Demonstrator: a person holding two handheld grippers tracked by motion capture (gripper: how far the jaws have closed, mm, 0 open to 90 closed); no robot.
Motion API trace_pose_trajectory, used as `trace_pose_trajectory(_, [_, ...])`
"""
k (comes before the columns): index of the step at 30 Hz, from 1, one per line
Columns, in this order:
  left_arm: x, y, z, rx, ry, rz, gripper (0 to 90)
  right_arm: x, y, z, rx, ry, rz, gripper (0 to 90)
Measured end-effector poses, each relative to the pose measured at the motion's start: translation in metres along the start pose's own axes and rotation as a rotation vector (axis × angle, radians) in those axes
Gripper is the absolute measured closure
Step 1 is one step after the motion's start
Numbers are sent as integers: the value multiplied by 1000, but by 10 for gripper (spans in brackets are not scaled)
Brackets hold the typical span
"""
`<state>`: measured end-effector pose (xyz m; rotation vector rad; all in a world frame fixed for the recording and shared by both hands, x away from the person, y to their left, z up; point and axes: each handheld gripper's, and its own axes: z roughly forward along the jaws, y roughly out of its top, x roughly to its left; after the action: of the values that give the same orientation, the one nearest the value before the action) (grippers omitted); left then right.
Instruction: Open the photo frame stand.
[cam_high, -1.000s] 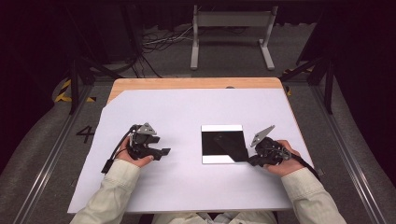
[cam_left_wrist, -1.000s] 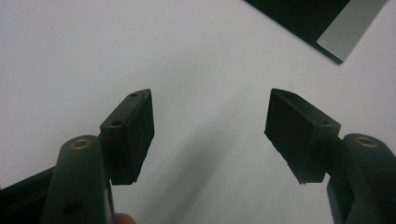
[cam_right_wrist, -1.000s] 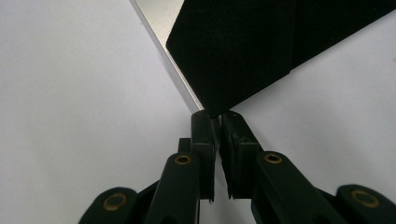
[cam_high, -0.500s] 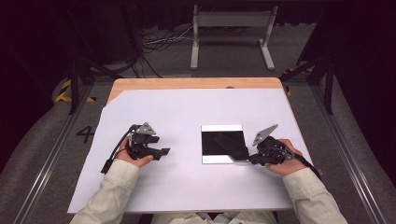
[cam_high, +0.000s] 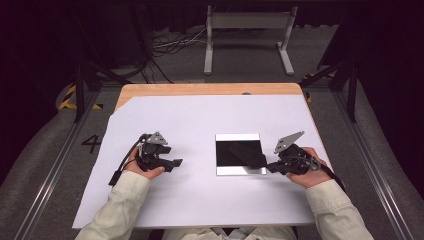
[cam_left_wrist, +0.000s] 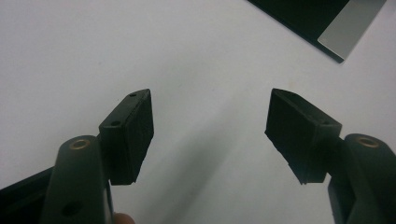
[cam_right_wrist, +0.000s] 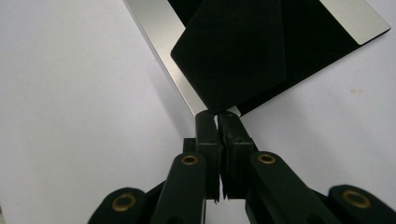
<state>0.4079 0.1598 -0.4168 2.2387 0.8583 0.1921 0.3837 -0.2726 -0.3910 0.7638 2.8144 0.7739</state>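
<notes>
The room is dark, with grey floor and cables behind, and a white sheet (cam_high: 200, 195) covers most of the wooden desk (cam_high: 200, 89).

On the sheet, right of the middle, lies a flat plate (cam_high: 239, 170) with a black middle and shiny silver strips at its far and near ends. A thin black card (cam_high: 246, 154) sits over it. In the right gripper view the card (cam_right_wrist: 233, 51) is held by one corner and tilts up over the plate (cam_right_wrist: 159, 35).

The right tongs (cam_high: 270, 167) are squeezed shut on that corner; in their own view the right tongs (cam_right_wrist: 217, 117) have their jaws pressed together with just the card tip between them. The left tongs (cam_high: 175, 163) rest on the sheet well away from the plate, and in their own view the left tongs (cam_left_wrist: 210, 135) are wide open and hold nothing.

What could go wrong? The grip is only on a tiny corner, so I think the card could slip out or swing round if the hand moves fast. It is thin, so it might bend or flop. The plate is not held down by anything. If the card drags on it, the plate could slide across the smooth sheet. The left tongs are too far off to help quickly.
</notes>
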Motion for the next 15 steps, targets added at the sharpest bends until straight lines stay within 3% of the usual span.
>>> trace_pose_trajectory(15, [0, -1, -1, 4, 4, 0, 320, 1, 5, -10, -60, -6, 1, 893])
